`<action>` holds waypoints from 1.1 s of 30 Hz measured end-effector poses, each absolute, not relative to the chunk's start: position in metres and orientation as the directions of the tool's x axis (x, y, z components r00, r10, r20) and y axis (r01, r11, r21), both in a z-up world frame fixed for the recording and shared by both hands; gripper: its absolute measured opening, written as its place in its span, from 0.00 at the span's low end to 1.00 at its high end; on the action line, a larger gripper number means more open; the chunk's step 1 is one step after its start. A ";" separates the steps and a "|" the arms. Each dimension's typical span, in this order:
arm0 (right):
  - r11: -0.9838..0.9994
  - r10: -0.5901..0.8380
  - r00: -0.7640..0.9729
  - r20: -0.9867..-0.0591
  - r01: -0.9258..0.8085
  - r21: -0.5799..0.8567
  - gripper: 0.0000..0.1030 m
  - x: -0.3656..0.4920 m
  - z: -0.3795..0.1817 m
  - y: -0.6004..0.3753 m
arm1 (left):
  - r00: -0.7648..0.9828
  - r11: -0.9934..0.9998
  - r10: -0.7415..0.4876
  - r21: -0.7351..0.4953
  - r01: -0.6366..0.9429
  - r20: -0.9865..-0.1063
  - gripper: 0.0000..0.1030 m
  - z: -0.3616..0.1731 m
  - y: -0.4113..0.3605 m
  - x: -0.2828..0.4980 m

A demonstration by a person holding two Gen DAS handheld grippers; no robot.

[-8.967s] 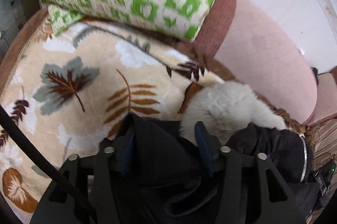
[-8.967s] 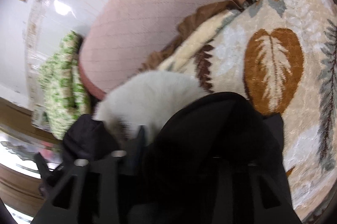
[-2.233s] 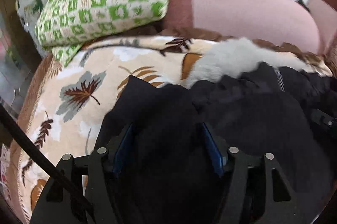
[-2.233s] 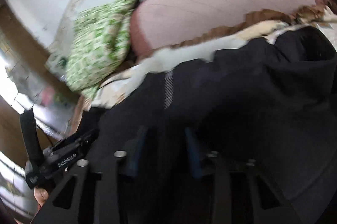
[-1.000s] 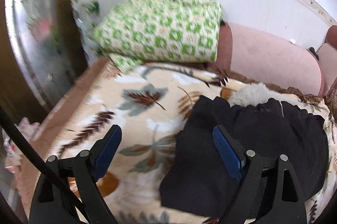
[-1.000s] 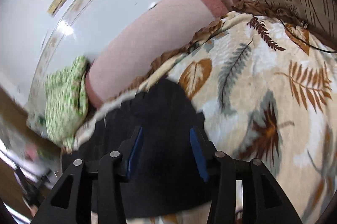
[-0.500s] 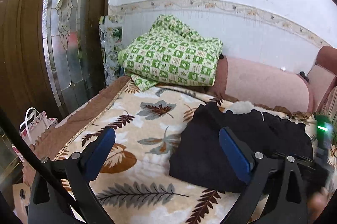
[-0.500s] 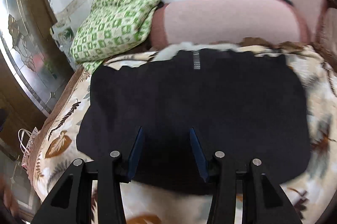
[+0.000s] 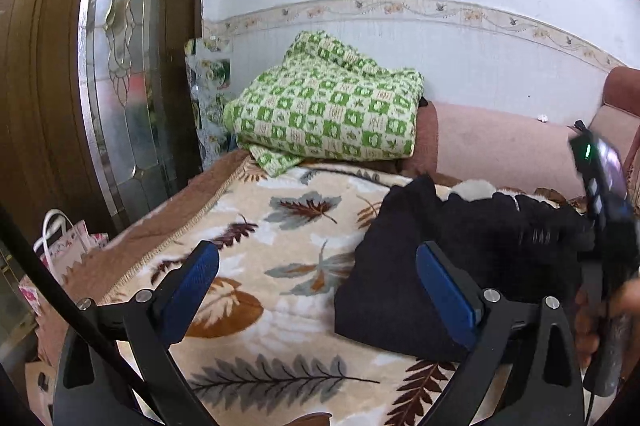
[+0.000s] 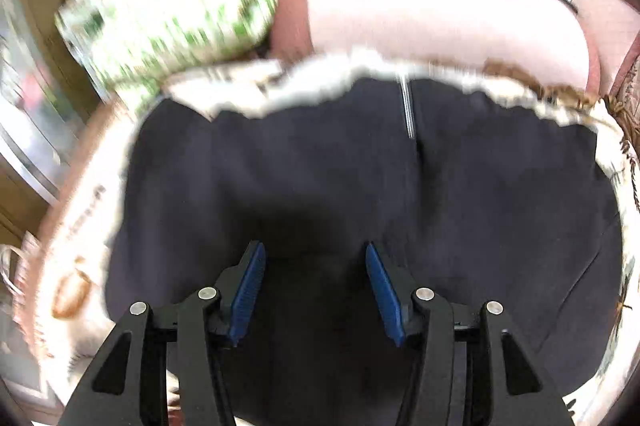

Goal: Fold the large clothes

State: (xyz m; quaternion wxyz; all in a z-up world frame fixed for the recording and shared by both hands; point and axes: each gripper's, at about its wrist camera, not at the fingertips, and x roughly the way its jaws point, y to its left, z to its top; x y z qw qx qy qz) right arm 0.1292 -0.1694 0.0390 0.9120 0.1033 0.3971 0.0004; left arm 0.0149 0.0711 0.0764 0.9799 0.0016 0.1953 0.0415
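Note:
A black garment (image 9: pixel 460 258) with a white fur collar (image 9: pixel 474 187) lies folded into a rough rectangle on a leaf-patterned blanket (image 9: pixel 280 266). In the left wrist view my left gripper (image 9: pixel 316 252) hangs wide open above the blanket, just left of the garment, with nothing between its pads. In the blurred right wrist view the garment (image 10: pixel 360 165) fills the middle, its zipper (image 10: pixel 408 109) running toward the collar. My right gripper (image 10: pixel 314 254) hovers over the garment's near part. Its jaws are opening and pinch nothing.
A green checked blanket (image 9: pixel 328 113) is piled at the back on a pink sofa (image 9: pixel 500 141). A wood and glass door (image 9: pixel 120 85) stands at the left, with a paper bag (image 9: pixel 64 246) at its foot. A person's hand (image 9: pixel 588 326) shows at the right edge.
Both grippers have let go of the garment and drawn back from it. The left one opened wide. The right one swung round over the folded garment, came closer, and its jaws widened.

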 end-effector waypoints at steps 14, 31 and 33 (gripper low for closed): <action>0.997 -0.021 0.658 -0.752 0.070 0.033 0.76 0.182 0.022 -0.123 | 0.837 0.995 0.099 0.068 -0.074 -0.538 0.97 0.036 0.059 0.037; 0.935 -0.261 0.754 -0.602 0.353 0.036 0.76 -0.065 0.012 -0.235 | 0.802 0.992 -0.027 0.082 0.095 -0.596 0.97 0.071 -0.022 -0.057; 0.938 -0.258 0.749 -0.611 0.346 0.028 0.77 -0.061 0.014 -0.231 | 0.792 0.985 -0.054 0.100 0.144 -0.608 0.97 0.070 -0.032 -0.065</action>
